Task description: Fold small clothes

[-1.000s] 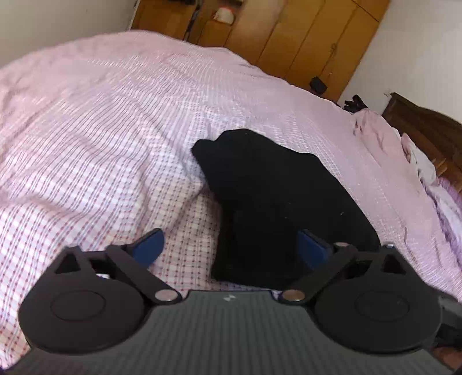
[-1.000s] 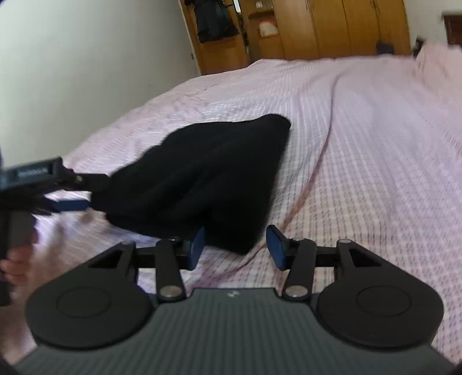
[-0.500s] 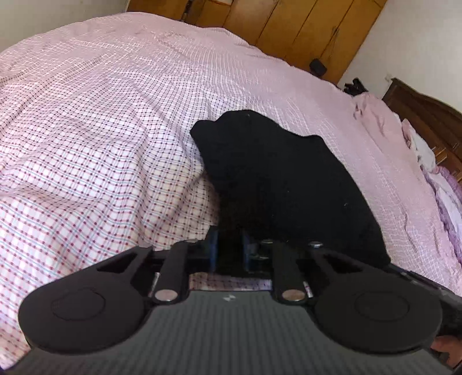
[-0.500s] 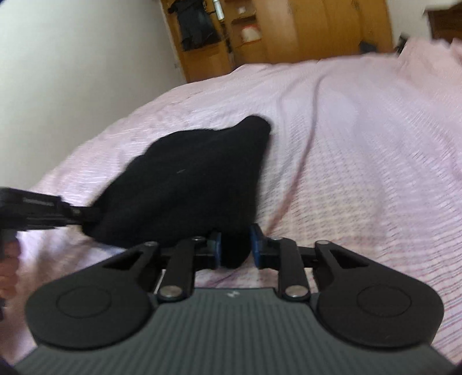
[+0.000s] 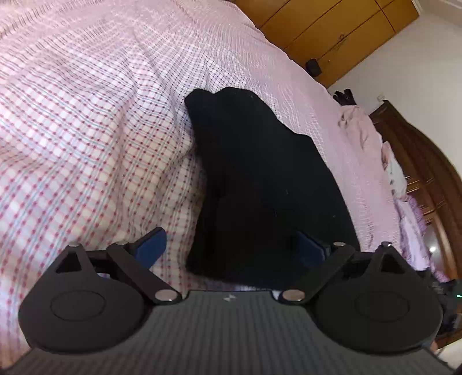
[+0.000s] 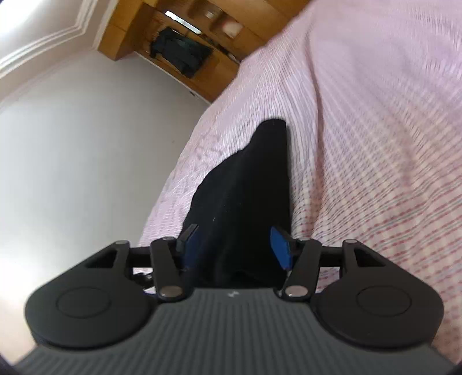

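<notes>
A black folded garment (image 5: 260, 173) lies on the pink checked bedsheet (image 5: 86, 129). My left gripper (image 5: 231, 248) is at its near edge, jaws opening wide; the left blue pad is over the sheet and the right pad over the cloth, neither pressing it. In the right wrist view the same black garment (image 6: 248, 187) runs away from me as a narrow dark strip near the bed's edge. My right gripper (image 6: 235, 248) straddles its near end with jaws opening, and the pads stand clear of the cloth on both sides.
Wooden wardrobes (image 5: 332, 26) stand beyond the bed. A dark wooden headboard (image 5: 427, 161) with crumpled pink and lilac bedding (image 5: 363, 129) is at the right. In the right wrist view a white wall (image 6: 72, 158) lies past the bed's left edge.
Half a second ago both grippers were pinched on the garment's near edge; now both have let go and opened. The right wrist view has rolled, so the bed looks tilted.
</notes>
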A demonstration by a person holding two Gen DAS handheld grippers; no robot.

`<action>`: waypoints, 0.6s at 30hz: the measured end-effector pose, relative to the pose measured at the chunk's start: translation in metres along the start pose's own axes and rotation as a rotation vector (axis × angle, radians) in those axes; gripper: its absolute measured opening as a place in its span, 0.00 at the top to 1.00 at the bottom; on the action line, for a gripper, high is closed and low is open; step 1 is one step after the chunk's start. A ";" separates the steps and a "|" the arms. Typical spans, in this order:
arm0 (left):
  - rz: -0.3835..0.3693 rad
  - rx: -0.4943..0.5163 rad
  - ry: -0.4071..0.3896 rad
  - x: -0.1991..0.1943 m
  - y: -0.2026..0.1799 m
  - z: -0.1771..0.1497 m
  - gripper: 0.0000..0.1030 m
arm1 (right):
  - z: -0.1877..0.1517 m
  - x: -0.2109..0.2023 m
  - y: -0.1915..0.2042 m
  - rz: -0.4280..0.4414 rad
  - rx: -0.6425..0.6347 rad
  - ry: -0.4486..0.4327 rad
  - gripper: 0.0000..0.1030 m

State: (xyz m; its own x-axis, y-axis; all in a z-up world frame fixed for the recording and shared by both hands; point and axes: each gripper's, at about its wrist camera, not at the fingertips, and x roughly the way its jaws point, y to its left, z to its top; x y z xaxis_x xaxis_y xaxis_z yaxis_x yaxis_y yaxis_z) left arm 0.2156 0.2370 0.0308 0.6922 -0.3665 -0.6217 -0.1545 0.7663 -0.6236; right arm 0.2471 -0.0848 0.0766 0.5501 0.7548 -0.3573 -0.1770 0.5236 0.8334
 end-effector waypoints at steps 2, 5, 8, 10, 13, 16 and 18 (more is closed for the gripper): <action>-0.034 -0.023 0.023 0.007 0.004 0.005 0.00 | 0.001 0.012 -0.008 -0.054 0.053 0.056 0.45; -0.058 0.008 0.075 0.015 0.003 0.007 0.00 | -0.004 0.014 -0.019 -0.027 0.174 0.104 0.46; -0.082 0.046 0.134 0.023 -0.002 0.013 0.00 | -0.002 0.015 -0.025 0.025 0.215 0.127 0.39; -0.116 0.017 0.142 0.035 0.001 0.020 0.00 | 0.003 0.023 -0.032 0.056 0.246 0.142 0.35; -0.189 0.014 0.124 0.054 0.002 0.033 0.00 | 0.012 0.043 -0.036 0.076 0.261 0.154 0.34; -0.251 -0.025 0.111 0.061 0.007 0.040 0.00 | 0.020 0.062 -0.034 0.107 0.252 0.148 0.33; -0.299 -0.051 0.126 0.056 0.012 0.035 0.03 | 0.018 0.066 -0.033 0.104 0.272 0.147 0.33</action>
State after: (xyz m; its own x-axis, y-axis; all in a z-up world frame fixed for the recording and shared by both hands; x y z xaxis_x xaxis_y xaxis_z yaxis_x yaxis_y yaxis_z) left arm 0.2776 0.2444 0.0048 0.6198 -0.6365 -0.4590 0.0052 0.5882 -0.8087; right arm 0.3041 -0.0595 0.0332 0.4128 0.8583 -0.3049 0.0090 0.3309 0.9436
